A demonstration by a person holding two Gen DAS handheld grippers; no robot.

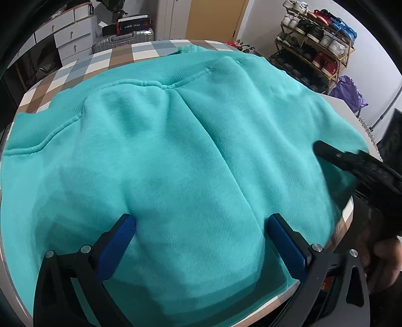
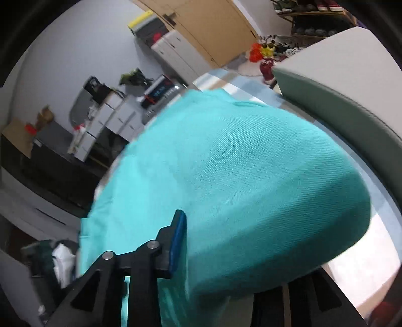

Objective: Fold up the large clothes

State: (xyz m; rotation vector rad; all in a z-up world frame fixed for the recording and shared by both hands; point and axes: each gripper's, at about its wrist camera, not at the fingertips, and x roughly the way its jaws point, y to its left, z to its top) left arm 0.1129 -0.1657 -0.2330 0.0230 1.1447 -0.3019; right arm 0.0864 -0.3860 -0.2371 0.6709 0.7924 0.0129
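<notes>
Black tongs [image 1: 201, 226]; ribbed blue pads [image 1: 118, 239]; silver pivot screws [image 1: 85, 249].

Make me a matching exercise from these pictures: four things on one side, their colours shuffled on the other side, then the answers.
Things:
1. sweatshirt spread on the table
2. bag beside the shoe rack
3. suitcase behind the table
4. door at the back

Colours:
A. silver
B. yellow-brown
C. teal
D. purple

Pairs: 1-C; 2-D; 3-A; 4-B
</notes>
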